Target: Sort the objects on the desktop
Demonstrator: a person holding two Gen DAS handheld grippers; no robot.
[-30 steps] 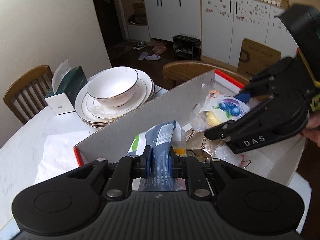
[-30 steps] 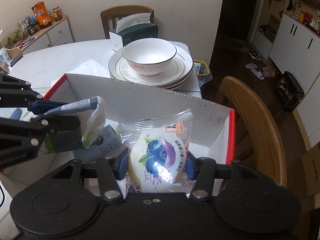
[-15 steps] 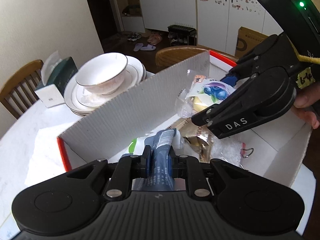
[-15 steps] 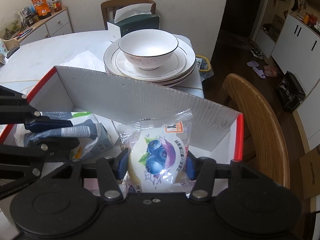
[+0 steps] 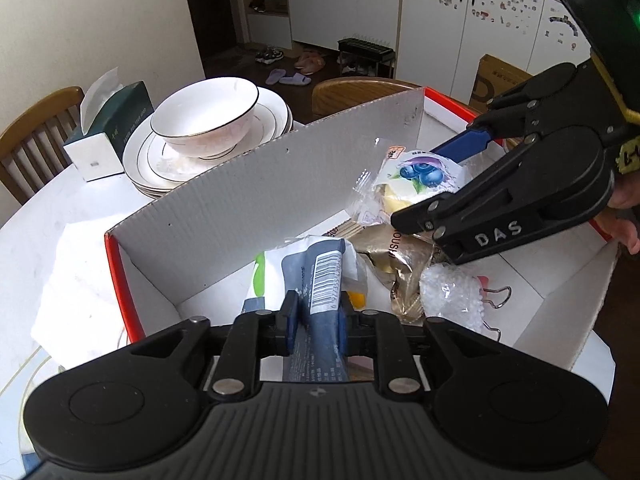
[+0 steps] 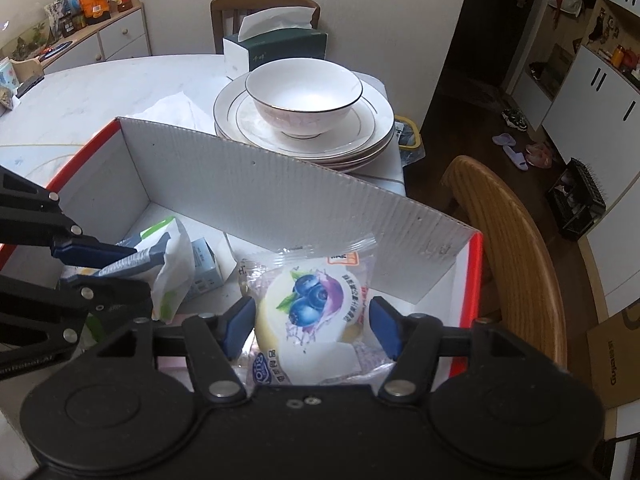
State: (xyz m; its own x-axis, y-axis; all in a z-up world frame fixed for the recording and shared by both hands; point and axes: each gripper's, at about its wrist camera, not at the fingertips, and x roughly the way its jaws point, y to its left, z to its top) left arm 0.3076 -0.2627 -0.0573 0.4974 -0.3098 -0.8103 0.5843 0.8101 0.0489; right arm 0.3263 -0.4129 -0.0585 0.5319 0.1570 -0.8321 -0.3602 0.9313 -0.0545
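A white cardboard box with red rim (image 5: 248,196) (image 6: 280,200) sits on the table. My left gripper (image 5: 314,320) (image 6: 108,266) is shut on a grey-blue and white snack packet (image 5: 320,280) (image 6: 160,256), low inside the box's left part. My right gripper (image 6: 312,326) (image 5: 432,188) has its jaws spread wider than the blueberry bread packet (image 6: 312,312) (image 5: 416,180) lying between them inside the box's right part. A gold wrapper (image 5: 396,252), a bag of white beads (image 5: 452,292) and a pink binder clip (image 5: 496,294) lie in the box.
A white bowl on stacked plates (image 5: 208,120) (image 6: 304,96) stands behind the box, with a tissue box (image 5: 108,132) (image 6: 276,46) beyond. Wooden chairs (image 6: 508,232) (image 5: 32,132) stand around the table. White paper (image 5: 76,272) lies left of the box.
Both grippers have gone lower into the box. The right gripper's jaws have spread apart from the blueberry packet. The left gripper stays shut on its packet.
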